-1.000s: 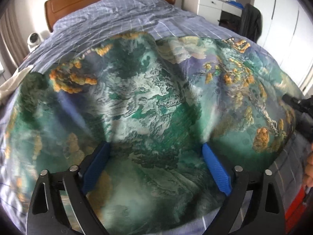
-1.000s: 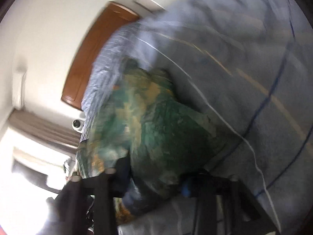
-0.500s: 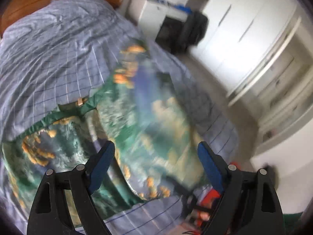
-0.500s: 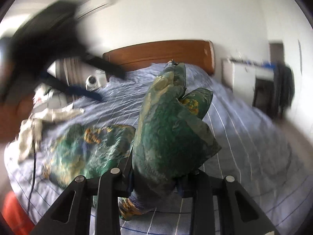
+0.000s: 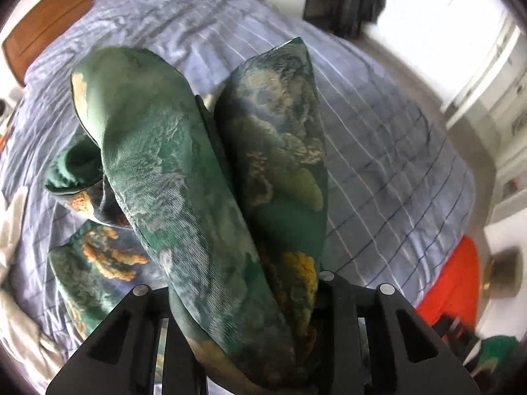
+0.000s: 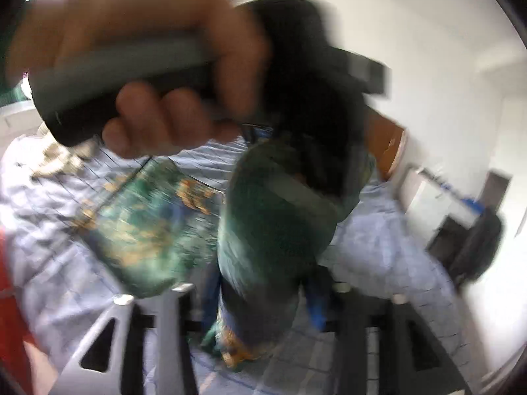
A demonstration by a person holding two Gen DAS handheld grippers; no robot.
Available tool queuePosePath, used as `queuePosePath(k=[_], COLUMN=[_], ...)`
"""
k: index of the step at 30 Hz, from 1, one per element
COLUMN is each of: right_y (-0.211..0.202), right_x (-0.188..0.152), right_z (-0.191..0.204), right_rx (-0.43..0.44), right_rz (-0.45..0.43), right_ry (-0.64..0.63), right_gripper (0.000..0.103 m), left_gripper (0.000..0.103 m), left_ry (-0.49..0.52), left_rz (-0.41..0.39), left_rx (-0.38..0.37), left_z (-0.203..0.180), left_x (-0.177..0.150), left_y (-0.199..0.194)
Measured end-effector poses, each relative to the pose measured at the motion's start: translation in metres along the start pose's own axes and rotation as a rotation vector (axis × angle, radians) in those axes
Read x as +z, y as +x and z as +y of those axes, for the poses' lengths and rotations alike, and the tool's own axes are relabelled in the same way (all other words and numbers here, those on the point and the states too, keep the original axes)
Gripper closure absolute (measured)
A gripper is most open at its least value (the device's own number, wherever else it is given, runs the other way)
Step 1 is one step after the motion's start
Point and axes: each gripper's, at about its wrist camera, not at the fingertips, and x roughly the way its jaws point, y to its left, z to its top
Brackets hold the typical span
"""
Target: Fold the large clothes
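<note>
Up close, the green printed garment (image 5: 210, 197) fills the middle of the left wrist view, bunched into two thick folds that rise from the left gripper (image 5: 242, 322), whose jaws are closing on the cloth between them. Its lower part trails onto the blue checked bedspread (image 5: 378, 151), which lies bare to the right as far as the bed's edge, with pale floor beyond. A wooden headboard (image 5: 49, 23) bounds the far left. The fingertips are hidden under the fabric. The right wrist view is badly blurred (a hand (image 6: 158, 65) gripping a dark handle covers the top). There the right gripper (image 6: 260, 299) is opening, its blue pads (image 6: 318, 306) flanking a hanging fold; whether they press it I cannot tell.
</note>
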Motion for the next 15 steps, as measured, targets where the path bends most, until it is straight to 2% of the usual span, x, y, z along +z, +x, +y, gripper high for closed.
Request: queuePosePath(k=[3, 8, 10, 12, 15], right_y=[-0.019, -0.001, 0.014, 0.034, 0.066], right_x=[0.003, 0.006, 0.012, 0.019, 0.027], right_z=[-0.022, -0.047, -0.047, -0.04, -0.022], right_rx=[0.167, 0.24, 0.265, 0.336, 0.395], right_rz=[-0.002, 0.052, 0.074, 0.103, 0.148], right_ry=[0.116, 0.259, 0.274, 0.283, 0.267], right_gripper=[0.041, 0.043, 0.049, 0.055, 0.065], left_gripper=[0.075, 0.074, 0.073, 0.073, 0.071], left_ry=[-0.076, -0.209, -0.252, -0.299, -0.36], left_rz=[-0.057, -0.123, -0.131, -0.143, -0.165], left_rx=[-0.06, -0.104, -0.108, -0.114, -0.143], left_z=[0.062, 0.154, 0.177, 0.201, 0.225], left_x=[-0.015, -0.058, -0.076, -0.098, -0.124], left_y=[-0.019, -0.025, -0.023, -0.018, -0.008])
